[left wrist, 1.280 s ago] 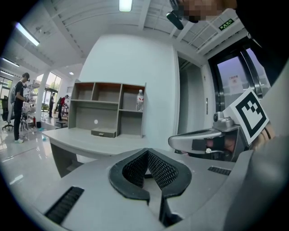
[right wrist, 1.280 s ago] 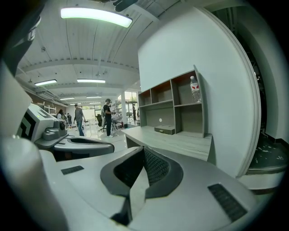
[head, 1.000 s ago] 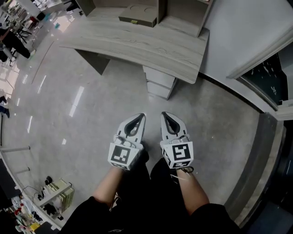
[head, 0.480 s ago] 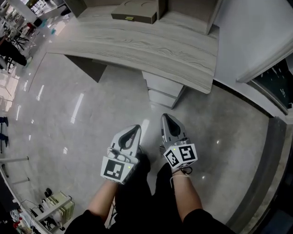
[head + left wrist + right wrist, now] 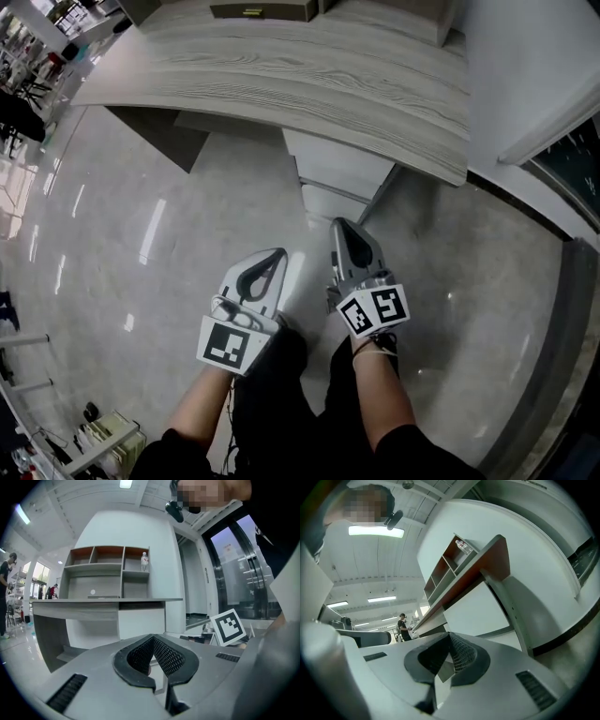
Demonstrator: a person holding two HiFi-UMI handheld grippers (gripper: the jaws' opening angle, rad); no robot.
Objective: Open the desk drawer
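Note:
A wood-grain desk [image 5: 309, 80] fills the top of the head view, with a white drawer unit [image 5: 339, 176] under its right part. Its drawer fronts sit flush and closed. My right gripper [image 5: 343, 231] is shut and empty, its tip just short of the lower drawer front. To its left, my left gripper [image 5: 276, 257] is also shut with nothing in it, over the floor. In the left gripper view the desk [image 5: 101, 603] and white drawer unit [image 5: 140, 623] lie straight ahead. The right gripper view is rolled, with the desk edge [image 5: 468, 573] slanting across.
A shelf hutch [image 5: 108, 571] with a small bottle [image 5: 144, 562] stands on the desk against a white wall. A flat grey box [image 5: 262, 11] lies on the desktop. Glossy grey floor [image 5: 112, 262] spreads left. A dark threshold strip [image 5: 553, 375] runs at right. A person [image 5: 404, 625] stands far off.
Both grippers have sunk lower and drawn closer to the drawer unit, which now looms larger. The right gripper has rolled. Both have stayed shut.

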